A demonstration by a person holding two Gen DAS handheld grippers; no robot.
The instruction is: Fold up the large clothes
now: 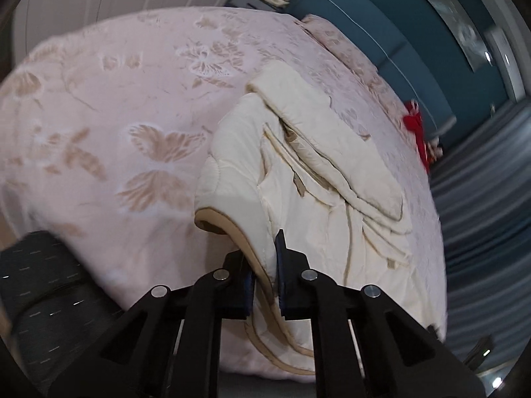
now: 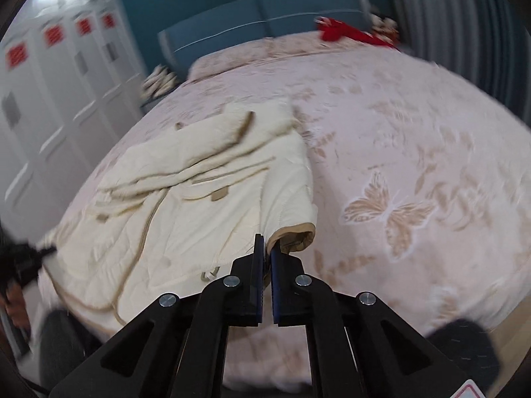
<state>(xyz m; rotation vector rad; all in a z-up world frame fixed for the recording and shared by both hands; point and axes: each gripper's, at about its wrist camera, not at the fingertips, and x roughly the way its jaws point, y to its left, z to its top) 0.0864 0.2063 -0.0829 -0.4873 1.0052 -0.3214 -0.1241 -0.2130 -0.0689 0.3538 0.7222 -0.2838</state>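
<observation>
Cream quilted jacket point(image 1: 298, 172) lies crumpled on a bed under a pale pink bedspread point(image 1: 109, 106) printed with tan butterflies. The jacket has tan trim along its hems and zipper line, and one sleeve point(image 1: 332, 139) is folded across the body.

Left gripper point(image 1: 265, 285): fingers clenched on the tan-trimmed bottom hem of the jacket; the fabric edge runs up between the two blue pads and is pinched there. Hem is lifted off the bedspread at that point, forming a raised arch to the left of the fingers.

Right gripper point(image 2: 265, 285): fingers nearly together, with a thin fold of cream fabric caught between the pads. Just beyond the fingertips a tan-bound cuff or hem opening point(image 2: 295, 235) stands raised off the bedspread. In the right wrist view the jacket point(image 2: 186, 199) spreads to the left of the gripper and away toward the head of the bed.

Surroundings: blue padded headboard point(image 2: 265, 13) at the far end of the bed, a red item point(image 2: 345, 33) near the pillows, white cupboard doors point(image 2: 56, 76) to one side, grey-blue curtain point(image 1: 488, 199) on the other. Dark trouser legs of the person point(image 1: 43, 285) show at the near edge of the bed. Both views are somewhat motion-blurred.
</observation>
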